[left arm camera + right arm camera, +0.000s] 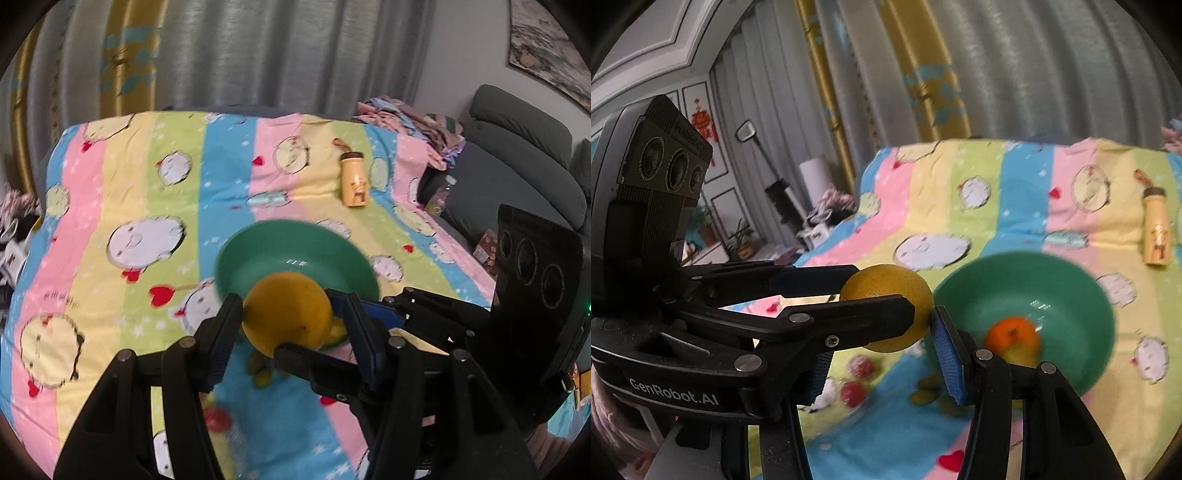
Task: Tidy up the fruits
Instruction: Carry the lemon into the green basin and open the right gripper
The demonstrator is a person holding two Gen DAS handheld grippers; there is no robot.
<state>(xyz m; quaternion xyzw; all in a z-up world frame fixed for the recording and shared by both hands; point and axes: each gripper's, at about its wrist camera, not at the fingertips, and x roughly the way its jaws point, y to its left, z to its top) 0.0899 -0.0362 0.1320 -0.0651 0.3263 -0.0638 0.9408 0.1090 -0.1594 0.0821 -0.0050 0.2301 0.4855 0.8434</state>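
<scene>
While the left gripper (284,297) pinches the large round yellow citrus fruit (288,317) above the pastel striped cartoon bedsheet (155,206), the right gripper (881,332) clamps the same fruit crosswise. Just beyond sits the green round bowl (1071,288) holding a small orange fruit (1012,332); a yellow bottle (1156,236) lies farther right.

**Fruit and dishes: the count**

One large yellow citrus fruit (886,306) at frame centre. One orange (1012,332) lies in the single green bowl (1082,295), with something yellow under it, too blurred to count. Two red fruits (854,392) sit at lower centre. Several small green fruits (931,391) lie beside them, number unclear. One yellow bottle (1156,236) lies at the right edge. Two tongs: left tongs (291,325), right tongs (879,354).
</scene>
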